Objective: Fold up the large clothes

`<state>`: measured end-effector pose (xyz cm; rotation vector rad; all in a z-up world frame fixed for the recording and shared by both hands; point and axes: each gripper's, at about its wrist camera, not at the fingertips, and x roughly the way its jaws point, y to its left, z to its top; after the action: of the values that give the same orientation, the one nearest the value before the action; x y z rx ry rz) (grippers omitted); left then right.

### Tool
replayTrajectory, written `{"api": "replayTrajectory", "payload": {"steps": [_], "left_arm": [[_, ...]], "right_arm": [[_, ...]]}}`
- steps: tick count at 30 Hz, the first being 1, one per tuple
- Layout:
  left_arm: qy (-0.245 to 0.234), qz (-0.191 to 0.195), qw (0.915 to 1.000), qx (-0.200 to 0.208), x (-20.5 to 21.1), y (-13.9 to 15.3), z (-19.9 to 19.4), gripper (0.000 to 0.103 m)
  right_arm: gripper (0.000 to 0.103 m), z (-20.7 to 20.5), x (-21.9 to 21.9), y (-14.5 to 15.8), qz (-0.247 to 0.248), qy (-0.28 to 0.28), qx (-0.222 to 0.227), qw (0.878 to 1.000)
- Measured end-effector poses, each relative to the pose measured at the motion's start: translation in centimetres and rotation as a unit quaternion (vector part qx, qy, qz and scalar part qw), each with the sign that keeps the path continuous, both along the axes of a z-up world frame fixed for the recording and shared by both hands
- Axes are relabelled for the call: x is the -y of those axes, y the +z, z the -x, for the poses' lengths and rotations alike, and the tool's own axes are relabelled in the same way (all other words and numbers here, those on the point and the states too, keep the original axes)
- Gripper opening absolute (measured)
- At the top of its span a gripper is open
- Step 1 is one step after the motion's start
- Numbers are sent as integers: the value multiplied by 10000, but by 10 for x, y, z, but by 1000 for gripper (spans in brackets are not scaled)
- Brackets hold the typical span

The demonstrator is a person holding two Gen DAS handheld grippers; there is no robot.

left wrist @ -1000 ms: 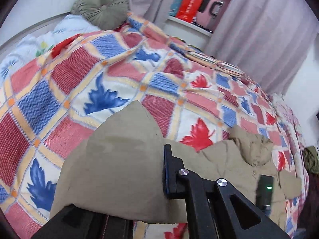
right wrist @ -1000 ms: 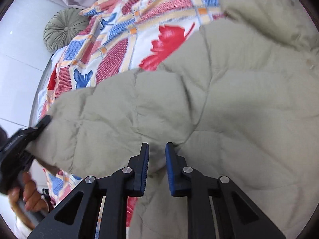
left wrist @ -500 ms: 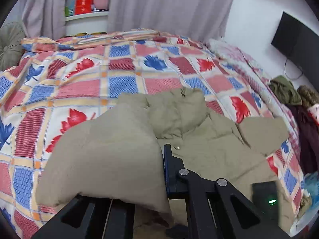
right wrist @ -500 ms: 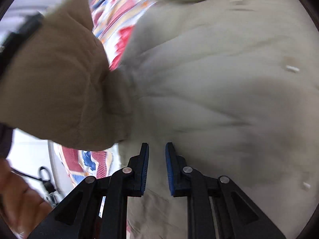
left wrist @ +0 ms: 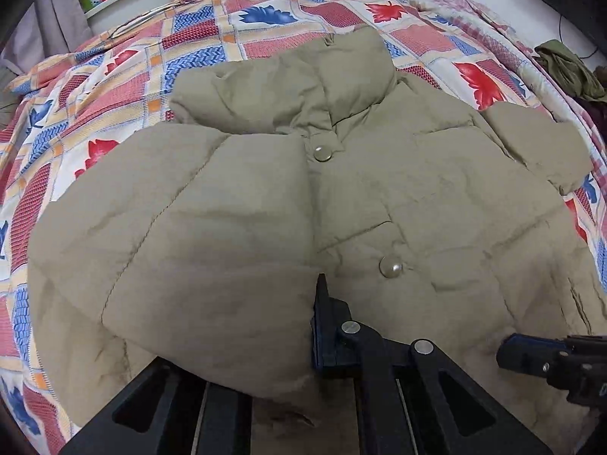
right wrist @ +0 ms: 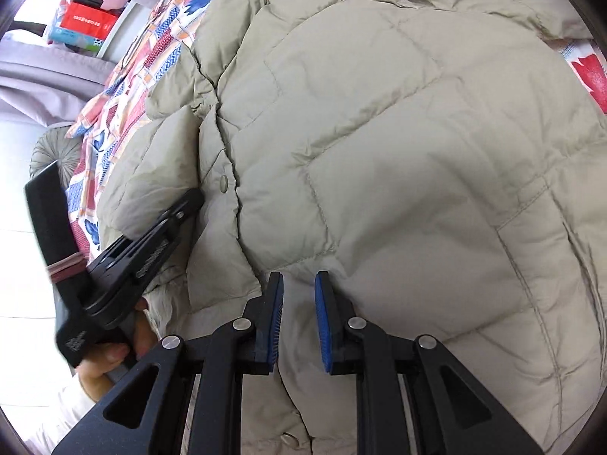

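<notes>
Now a khaki puffer jacket [left wrist: 398,189] lies front-up on the patchwork quilt [left wrist: 125,76] of the bed, filling the middle of both views.

Its sleeve [left wrist: 182,265] is folded in over the chest at the left of the left wrist view, with the cuff end pinched in the left claw [left wrist: 303,341]; only one black finger [left wrist: 330,326] shows, the other sits hidden under the padding. At the lower middle of the right wrist view, the right claw [right wrist: 298,318] rests at the jacket's front with its blue pads [right wrist: 322,322] a narrow gap apart and nothing between them. Two snap buttons [left wrist: 390,267] run down the placket. A round grey-green cushion [right wrist: 49,151] sits at the left edge of the right wrist view.
</notes>
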<state>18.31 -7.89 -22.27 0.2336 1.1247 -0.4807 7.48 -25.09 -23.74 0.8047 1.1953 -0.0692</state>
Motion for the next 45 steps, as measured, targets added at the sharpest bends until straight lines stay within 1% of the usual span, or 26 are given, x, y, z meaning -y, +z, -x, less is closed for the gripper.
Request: {"api": "replayTrajectory", "payload": {"steps": [4, 6, 7, 8, 9, 10, 11, 12, 13, 17, 19, 22, 25, 27, 28, 29, 30, 32, 34, 36, 38, 39, 40, 43, 44, 45], "left_arm": [[294, 250, 9991, -150, -41, 18, 10, 10], [424, 383, 9982, -204, -59, 23, 7, 10], [453, 403, 9979, -215, -66, 24, 8, 10], [442, 348, 9982, -190, -69, 23, 9, 10], [439, 228, 9987, -127, -68, 22, 9, 14], [427, 142, 9990, -79, -66, 21, 8, 46], [431, 93, 9990, -36, -62, 21, 7, 94], [508, 103, 9986, 82, -60, 22, 8, 103], [544, 193, 9981, 227, -59, 26, 9, 103], [565, 351, 9976, 174, -58, 31, 12, 103], [659, 413, 9965, 296, -71, 39, 18, 103], [1083, 351, 9917, 592, -109, 51, 27, 103], [1806, 282, 9815, 565, -162, 52, 23, 103], [2239, 355, 9734, 340, -198, 43, 11, 103], [2449, 447, 9683, 204, -215, 38, 3, 103], [2626, 631, 9628, 87, -232, 34, -4, 103], [2760, 843, 9574, -19, -247, 30, -11, 103], [2982, 1128, 9475, -238, -267, 19, -23, 103], [3072, 1404, 9402, -431, -275, 9, -32, 103], [3089, 1396, 9392, -543, -272, 0, -40, 103], [2972, 1329, 9437, -582, -265, -6, -47, 103], [2904, 1323, 9459, -589, -261, -8, -51, 103], [2852, 1342, 9471, -599, -258, -10, -55, 103], [2751, 1590, 9452, -755, -250, -15, -69, 103], [2741, 1724, 9420, -881, -248, -20, -77, 103], [2754, 1847, 9381, -1001, -246, -25, -85, 103]], "right_arm": [[20, 1, 9, 11, 201, 171, 85, 9996], [23, 5, 9, 20, 384, 350, 174, 9985], [36, -1, 4, 27, 515, 468, 232, 9973], [56, 0, 2, 34, 634, 569, 308, 9959], [64, -2, -3, 40, 738, 647, 389, 9944], [67, -8, -10, 46, 853, 746, 512, 9922], [67, -13, -17, 50, 924, 845, 583, 9904], [67, -18, -22, 51, 963, 914, 598, 9893], [67, -24, -27, 51, 988, 927, 563, 9892], [67, -29, -29, 41, 828, 684, 326, 9937], [67, -25, -26, 38, 949, 640, 257, 9931], [67, -21, -25, 43, 1117, 712, 255, 9909], [67, -27, -43, 60, 1379, 1105, 574, 9826], [69, -36, -70, 77, 1578, 1552, 925, 9708], [75, -43, -89, 85, 1707, 1849, 1125, 9613], [81, -48, -108, 90, 1827, 2116, 1276, 9516], [81, -52, -124, 94, 1946, 2350, 1393, 9421], [81, -62, -166, 94, 2345, 2906, 1504, 9154], [81, -72, -198, 86, 2782, 3255, 1499, 8912], [81, -86, -227, 72, 3442, 3488, 1479, 8590], [81, -102, -238, 60, 4028, 3423, 1463, 8362], [81, -107, -233, 61, 4137, 3246, 1464, 8379], [81, -111, -219, 64, 4145, 2950, 1475, 8482], [82, -108, -150, 79, 3672, 1791, 1500, 9003], [82, -105, -129, 80, 3490, 1530, 1432, 9134], [82, -101, -101, 77, 3178, 1189, 1290, 9318]]}}
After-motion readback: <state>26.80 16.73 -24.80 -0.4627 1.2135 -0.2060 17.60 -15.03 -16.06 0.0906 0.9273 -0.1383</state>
